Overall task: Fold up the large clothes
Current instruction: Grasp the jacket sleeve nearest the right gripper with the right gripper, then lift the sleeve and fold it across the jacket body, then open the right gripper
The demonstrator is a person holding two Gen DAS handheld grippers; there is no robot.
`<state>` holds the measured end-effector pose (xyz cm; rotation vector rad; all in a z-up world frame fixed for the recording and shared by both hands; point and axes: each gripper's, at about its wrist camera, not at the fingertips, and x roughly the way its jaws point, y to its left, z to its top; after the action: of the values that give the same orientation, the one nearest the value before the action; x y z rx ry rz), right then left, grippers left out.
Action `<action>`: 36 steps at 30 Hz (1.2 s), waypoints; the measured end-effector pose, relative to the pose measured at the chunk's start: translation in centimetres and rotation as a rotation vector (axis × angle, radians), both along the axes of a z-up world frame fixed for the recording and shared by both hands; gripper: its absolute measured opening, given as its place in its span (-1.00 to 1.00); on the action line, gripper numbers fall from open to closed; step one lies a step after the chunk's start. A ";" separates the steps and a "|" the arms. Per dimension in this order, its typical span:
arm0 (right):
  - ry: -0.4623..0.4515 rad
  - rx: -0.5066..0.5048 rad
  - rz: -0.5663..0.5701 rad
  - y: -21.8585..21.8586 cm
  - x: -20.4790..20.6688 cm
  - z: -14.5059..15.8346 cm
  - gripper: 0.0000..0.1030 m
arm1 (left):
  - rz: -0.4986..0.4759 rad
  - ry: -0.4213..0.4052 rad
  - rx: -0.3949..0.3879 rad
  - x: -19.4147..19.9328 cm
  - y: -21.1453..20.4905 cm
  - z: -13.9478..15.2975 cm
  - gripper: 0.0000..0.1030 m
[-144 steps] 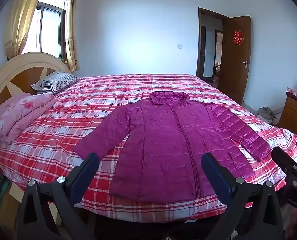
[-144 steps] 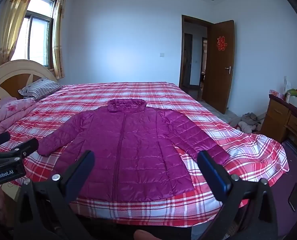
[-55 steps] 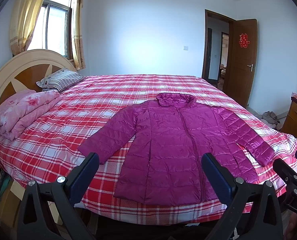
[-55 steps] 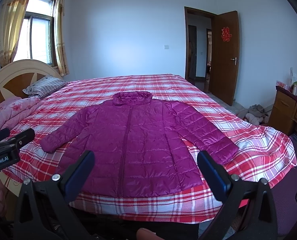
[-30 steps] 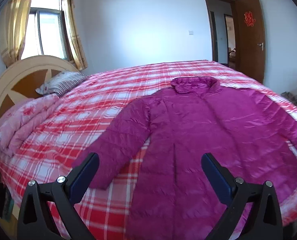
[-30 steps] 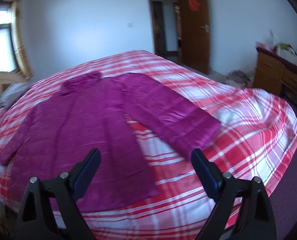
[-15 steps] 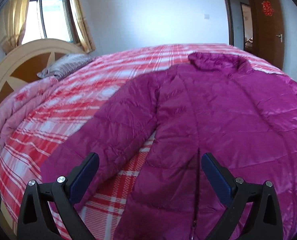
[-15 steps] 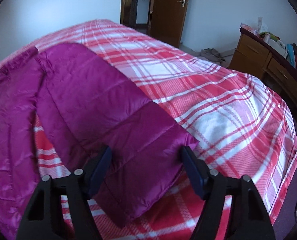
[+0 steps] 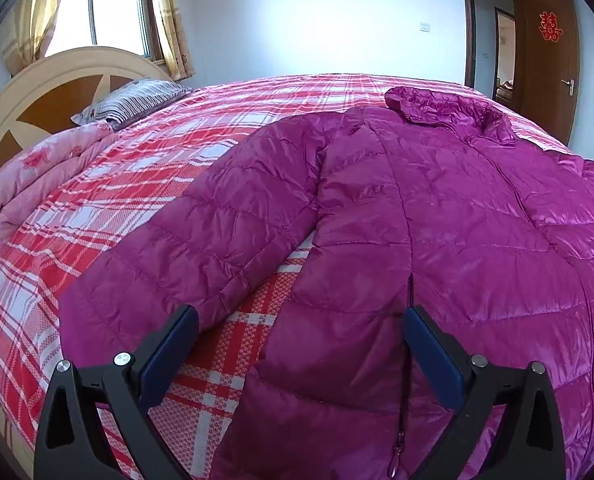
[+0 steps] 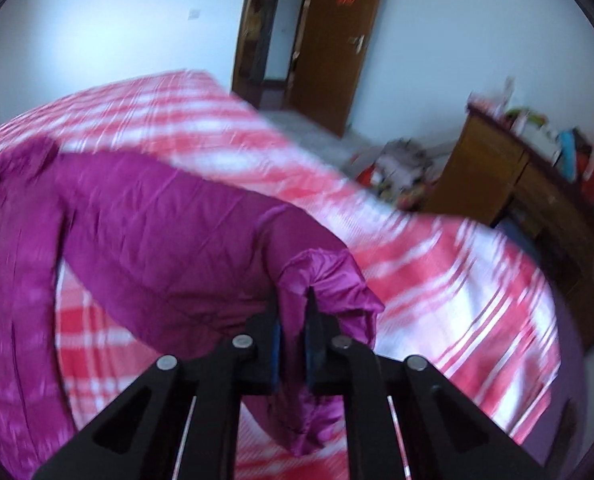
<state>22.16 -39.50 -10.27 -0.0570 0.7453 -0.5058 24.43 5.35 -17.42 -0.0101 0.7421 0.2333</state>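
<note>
The purple jacket [image 9: 437,216] lies spread face-up on the red plaid bed [image 9: 109,200], collar toward the far side. The left gripper [image 9: 299,344] hangs over the gap between one sleeve [image 9: 201,248] and the body, fingers spread wide, grasping nothing. The right gripper [image 10: 295,344] is clenched on the other sleeve's cuff [image 10: 325,280], which bunches above its fingers.
</note>
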 end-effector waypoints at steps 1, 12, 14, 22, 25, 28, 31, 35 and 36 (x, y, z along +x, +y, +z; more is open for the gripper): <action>-0.018 -0.035 -0.003 -0.1 0.7 1.5 -0.80 | -0.002 0.001 -0.006 -0.1 0.0 0.0 0.98; -0.176 -0.321 0.193 10.2 4.3 10.9 -0.81 | -0.038 -0.047 -0.043 -1.4 -0.6 1.9 0.98; -0.185 -0.347 0.240 12.4 4.8 11.2 -0.81 | -0.042 -0.051 -0.046 -1.7 -0.5 2.0 0.98; -0.189 -0.414 0.390 18.9 6.0 10.4 -0.81 | -0.027 -0.048 -0.075 -2.1 0.7 1.7 0.98; -0.180 -0.426 0.443 21.0 6.1 10.0 -0.81 | -0.022 -0.046 -0.086 -2.2 1.2 1.5 0.98; -0.167 -0.436 0.495 23.3 6.5 9.2 -0.81 | -0.018 -0.044 -0.095 -2.3 1.6 1.4 0.98; -0.146 -0.450 0.545 25.7 7.1 7.9 -0.81 | -0.013 -0.043 -0.098 -2.2 1.9 1.5 0.98; -0.120 -0.448 0.593 27.9 7.8 6.2 -0.81 | -0.008 -0.051 -0.095 -2.2 2.3 1.6 0.98; -0.116 -0.443 0.601 28.3 8.1 5.8 -0.81 | -0.008 -0.052 -0.094 -2.3 2.3 1.6 0.98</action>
<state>30.23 -11.24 -4.51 -0.6406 0.4580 -0.0878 22.16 7.64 -15.82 -0.1017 0.7011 0.1898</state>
